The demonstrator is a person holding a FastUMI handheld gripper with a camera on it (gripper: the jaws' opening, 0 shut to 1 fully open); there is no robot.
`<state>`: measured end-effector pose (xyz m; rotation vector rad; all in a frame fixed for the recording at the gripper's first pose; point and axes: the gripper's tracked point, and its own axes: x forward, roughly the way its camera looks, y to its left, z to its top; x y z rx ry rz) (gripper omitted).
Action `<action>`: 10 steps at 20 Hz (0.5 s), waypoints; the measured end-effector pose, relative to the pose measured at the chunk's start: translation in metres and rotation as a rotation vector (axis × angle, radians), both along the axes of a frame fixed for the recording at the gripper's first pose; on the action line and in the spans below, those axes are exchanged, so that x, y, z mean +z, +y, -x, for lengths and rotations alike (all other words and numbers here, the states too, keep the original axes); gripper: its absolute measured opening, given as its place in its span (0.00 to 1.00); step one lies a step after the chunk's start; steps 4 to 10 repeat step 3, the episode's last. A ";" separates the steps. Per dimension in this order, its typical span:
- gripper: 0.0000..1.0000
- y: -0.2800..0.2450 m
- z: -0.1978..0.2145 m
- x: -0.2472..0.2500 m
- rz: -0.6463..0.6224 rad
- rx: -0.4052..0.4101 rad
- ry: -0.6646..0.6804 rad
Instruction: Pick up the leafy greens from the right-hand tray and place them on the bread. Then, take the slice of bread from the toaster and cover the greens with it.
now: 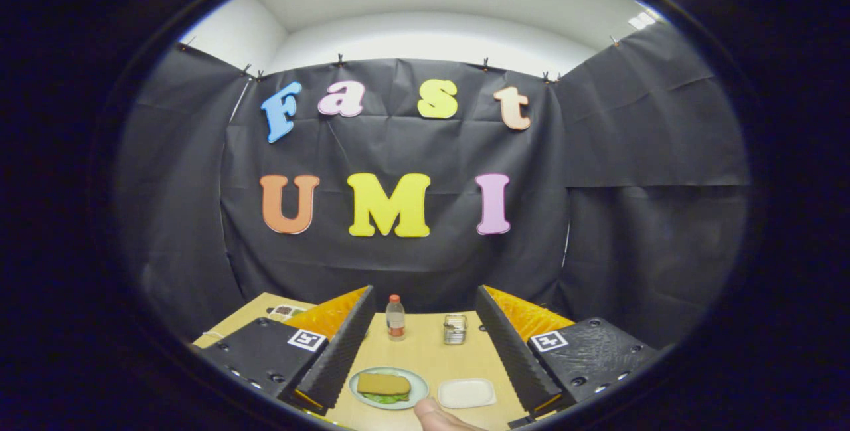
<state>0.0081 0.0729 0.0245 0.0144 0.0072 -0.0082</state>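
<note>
Hovering high over the table (425, 358), the gripper (425, 351) is looking down along its two fingers, which are standing wide apart with nothing between them; it is carrying nothing. Between the fingers and low in the view, a round plate (417, 381) is holding the sandwich: a slice of bread (384, 384) is lying flat on top, and the leafy greens (385, 398) are peeking out from under its near edge. The greens are therefore sitting on the plate, covered, not on a tray. Just right of the plate, the white tray (466, 392) is lying bare. Farther back on the table, a small bottle (396, 317) with a red cap and a small metal rack-like holder (455, 329) are standing well apart from the plate; whether that holder is the toaster is too small to tell. Part of a hand (438, 416) is showing near the tray's front edge.

Judgement: both placements are looking complete, and the spread fingers and raised position are fitting a release and pull-back. The top slice is sitting roughly square over the greens, so nothing is calling for correction.
</note>
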 end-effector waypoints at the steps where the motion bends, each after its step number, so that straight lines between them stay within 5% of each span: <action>1: 0.96 -0.001 0.006 0.002 -0.028 0.012 0.004; 10: 0.95 -0.003 0.013 0.009 -0.044 0.039 -0.006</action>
